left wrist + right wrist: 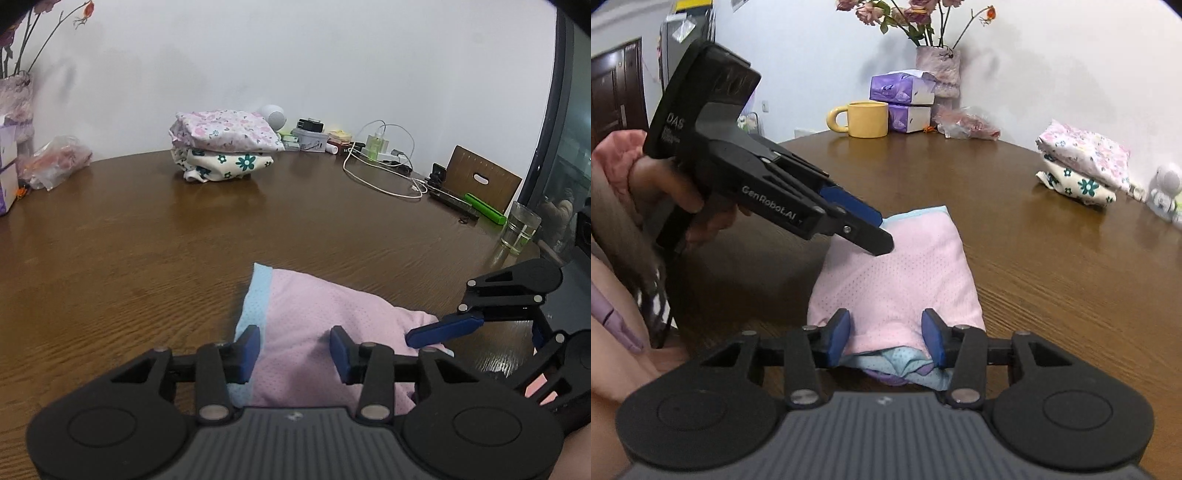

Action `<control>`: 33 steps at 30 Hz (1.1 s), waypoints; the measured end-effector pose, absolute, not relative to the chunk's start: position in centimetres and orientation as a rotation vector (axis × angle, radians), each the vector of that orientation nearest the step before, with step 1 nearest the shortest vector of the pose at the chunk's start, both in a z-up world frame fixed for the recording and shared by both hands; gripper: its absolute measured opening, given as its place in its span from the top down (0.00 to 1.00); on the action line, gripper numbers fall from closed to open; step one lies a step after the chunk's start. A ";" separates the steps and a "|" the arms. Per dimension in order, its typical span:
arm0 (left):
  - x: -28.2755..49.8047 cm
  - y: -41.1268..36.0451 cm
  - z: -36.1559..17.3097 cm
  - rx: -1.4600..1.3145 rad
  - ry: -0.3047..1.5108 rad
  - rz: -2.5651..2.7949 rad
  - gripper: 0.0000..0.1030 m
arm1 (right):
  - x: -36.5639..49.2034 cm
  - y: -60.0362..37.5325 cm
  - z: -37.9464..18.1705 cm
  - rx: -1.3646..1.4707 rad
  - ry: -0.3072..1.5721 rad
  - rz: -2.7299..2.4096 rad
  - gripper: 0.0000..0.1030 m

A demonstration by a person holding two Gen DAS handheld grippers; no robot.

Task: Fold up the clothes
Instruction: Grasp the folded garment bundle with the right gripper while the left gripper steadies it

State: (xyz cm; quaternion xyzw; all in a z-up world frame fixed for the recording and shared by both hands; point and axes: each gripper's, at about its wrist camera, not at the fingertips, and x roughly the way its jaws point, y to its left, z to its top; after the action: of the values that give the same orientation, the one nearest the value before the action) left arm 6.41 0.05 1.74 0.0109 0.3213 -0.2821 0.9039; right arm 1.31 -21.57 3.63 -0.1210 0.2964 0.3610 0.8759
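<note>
While both grippers, left [294, 349] and right [885, 334], hover parted and empty over the folded pink garment [897, 280] on the table [147, 240], its soft, light, floppy cloth looks best pinched at an edge.

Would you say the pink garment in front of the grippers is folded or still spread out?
Folded: the pink garment lies as a compact rectangle on the table, with blue and purple layers bunched at its near edge and a blue band at the far end.
</note>
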 end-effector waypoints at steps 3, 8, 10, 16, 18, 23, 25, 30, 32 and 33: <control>6.2 0.3 2.1 0.022 0.649 -0.579 0.51 | 1.2 -21.6 3.9 -0.241 0.621 0.725 0.50; 5.5 1.1 3.4 0.015 0.602 -0.539 0.20 | 1.0 -24.3 5.8 -0.038 0.612 0.676 0.29; 5.2 1.4 4.0 -0.001 0.586 -0.550 0.04 | 1.2 -25.5 6.3 0.057 0.622 0.658 0.15; 6.0 2.3 4.6 -0.055 0.618 -0.618 0.00 | 1.9 -28.6 5.6 0.343 0.737 0.595 0.00; 6.9 2.2 4.4 -0.045 0.646 -0.621 0.00 | 2.1 -29.1 4.8 0.404 0.779 0.569 0.00; 9.4 2.0 3.4 -0.043 0.729 -0.645 0.01 | 2.5 -29.4 3.0 0.520 0.846 0.544 0.00; 10.2 2.0 2.8 -0.062 0.754 -0.652 0.09 | 2.7 -29.2 2.6 0.546 0.861 0.544 0.00; 11.8 2.1 1.5 -0.121 0.814 -0.680 0.46 | 3.7 -28.5 1.8 0.560 0.917 0.545 0.14; 11.8 2.4 1.0 -0.148 0.822 -0.688 0.50 | 4.2 -28.2 1.6 0.560 0.931 0.546 0.28; 11.6 2.5 0.9 -0.157 0.823 -0.689 0.54 | 4.6 -28.0 1.4 0.558 0.938 0.544 0.34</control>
State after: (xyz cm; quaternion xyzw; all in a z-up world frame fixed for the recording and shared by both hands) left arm 11.60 2.55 0.90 -0.0747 0.3916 -0.3278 0.8565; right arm 4.58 -28.00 1.44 0.2622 0.4405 0.2554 0.8198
